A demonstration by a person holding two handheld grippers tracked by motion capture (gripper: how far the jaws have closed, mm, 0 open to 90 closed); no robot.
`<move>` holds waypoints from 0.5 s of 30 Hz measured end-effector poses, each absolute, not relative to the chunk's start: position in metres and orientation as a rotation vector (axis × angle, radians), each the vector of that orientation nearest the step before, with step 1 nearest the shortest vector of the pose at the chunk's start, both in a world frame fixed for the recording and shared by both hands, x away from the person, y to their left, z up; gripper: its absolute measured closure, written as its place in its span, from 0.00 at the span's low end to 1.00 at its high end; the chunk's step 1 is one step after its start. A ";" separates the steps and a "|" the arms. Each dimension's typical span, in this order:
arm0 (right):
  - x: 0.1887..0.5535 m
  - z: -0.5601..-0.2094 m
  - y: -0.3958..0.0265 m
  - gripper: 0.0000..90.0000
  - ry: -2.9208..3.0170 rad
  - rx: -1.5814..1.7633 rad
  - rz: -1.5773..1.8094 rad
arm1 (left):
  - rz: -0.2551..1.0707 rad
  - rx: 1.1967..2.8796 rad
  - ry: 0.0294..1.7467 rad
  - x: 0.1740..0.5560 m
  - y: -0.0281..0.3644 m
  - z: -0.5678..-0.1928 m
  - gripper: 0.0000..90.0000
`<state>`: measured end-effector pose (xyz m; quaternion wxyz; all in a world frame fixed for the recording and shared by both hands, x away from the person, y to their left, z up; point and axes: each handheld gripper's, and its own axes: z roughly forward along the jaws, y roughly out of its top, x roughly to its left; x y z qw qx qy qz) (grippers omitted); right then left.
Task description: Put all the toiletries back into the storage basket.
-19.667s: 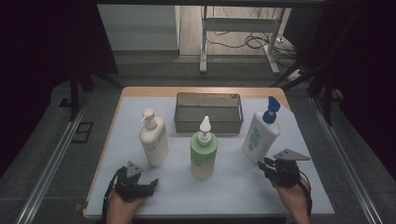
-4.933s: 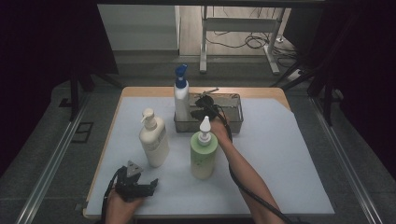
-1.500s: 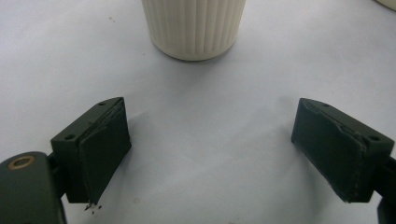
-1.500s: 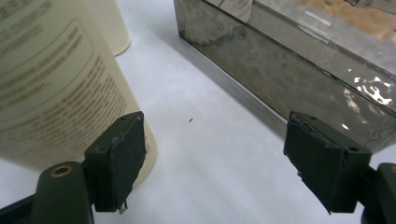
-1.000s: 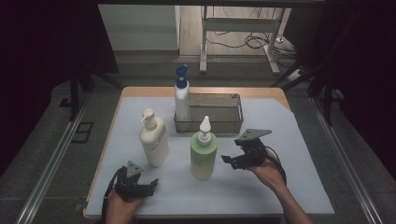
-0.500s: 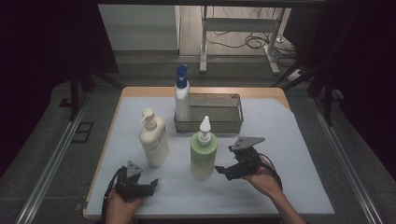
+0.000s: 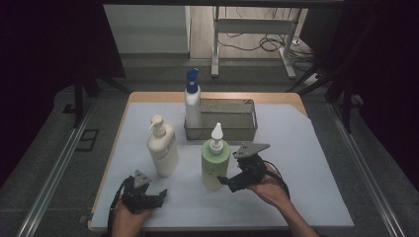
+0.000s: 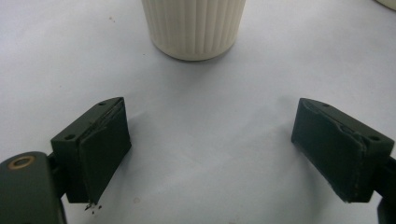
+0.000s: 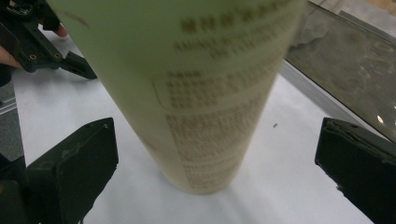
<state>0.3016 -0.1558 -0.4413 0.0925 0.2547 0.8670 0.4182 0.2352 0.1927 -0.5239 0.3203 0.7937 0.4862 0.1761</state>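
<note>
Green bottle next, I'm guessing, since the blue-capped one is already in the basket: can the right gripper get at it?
Probably yes: the right gripper is open with the green bottle right ahead of its jaws, nothing between.

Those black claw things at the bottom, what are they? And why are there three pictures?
They are grippers, pinching tools with two jaws, and a person holds one in each hand. The big picture comes from a camera above the table. The other two come from small cameras riding on each gripper, looking along its jaws.

On the table stand a cream pump bottle and a green bottle. A blue-capped bottle stands in a metal basket.

The left gripper rests open, pointing at the cream bottle. The right gripper has just been opening its jaws, and the green bottle stands between them, not pinched. So nothing is held.
</note>
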 end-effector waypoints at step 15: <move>0.305 -0.435 -0.135 0.01 2.555 0.723 1.259 | 0.463 2.086 1.278 0.235 0.193 -0.524 0.12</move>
